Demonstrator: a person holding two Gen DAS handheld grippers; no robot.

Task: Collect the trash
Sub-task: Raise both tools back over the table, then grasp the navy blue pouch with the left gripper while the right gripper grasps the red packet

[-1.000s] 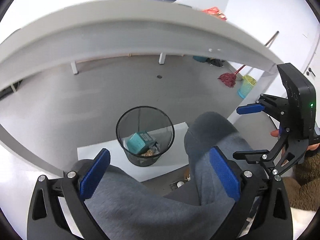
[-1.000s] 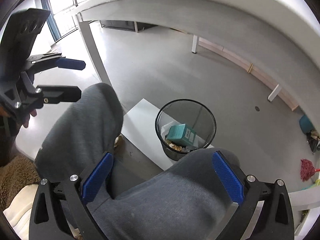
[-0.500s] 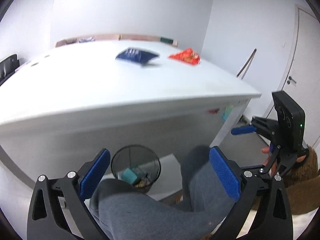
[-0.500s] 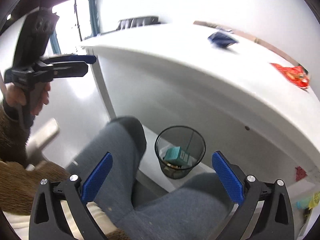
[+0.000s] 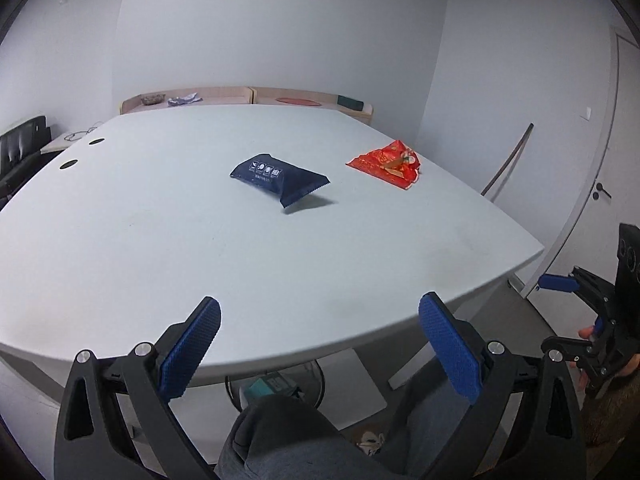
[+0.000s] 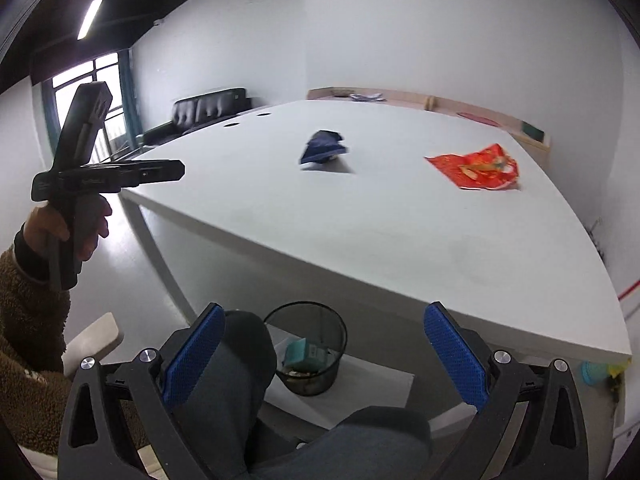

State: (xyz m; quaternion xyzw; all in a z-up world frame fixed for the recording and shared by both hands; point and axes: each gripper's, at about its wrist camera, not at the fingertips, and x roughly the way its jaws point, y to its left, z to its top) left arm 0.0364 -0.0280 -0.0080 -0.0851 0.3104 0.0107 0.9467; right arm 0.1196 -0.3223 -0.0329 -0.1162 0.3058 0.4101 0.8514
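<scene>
Left claw [image 5: 320, 344] spread wide, empty, above near worktop edge; right claw [image 6: 324, 354] likewise spread, empty. Large white curved worktop [image 5: 160, 240] ahead of both. Black mesh wastebasket [image 6: 306, 348] on floor below right claw, under worktop. Red crinkled foil wrapper [image 5: 386, 164] far ahead, rightward. Dark blue snack packet [image 5: 276, 178] ahead, centre.

Left gripper [image 5: 320, 338]: jaws spread wide, nothing between the blue pads [image 5: 192, 346]; held level, pointing forward. Seen from the right wrist camera it sits up and to the left, gripped by a hand [image 6: 70, 226] in a brown fleece sleeve [image 6: 28, 320]. Right gripper [image 6: 324, 350]: jaws equally wide, empty, lower than its partner. Grey-trousered knees [image 6: 236, 364] sit below both tools.
</scene>
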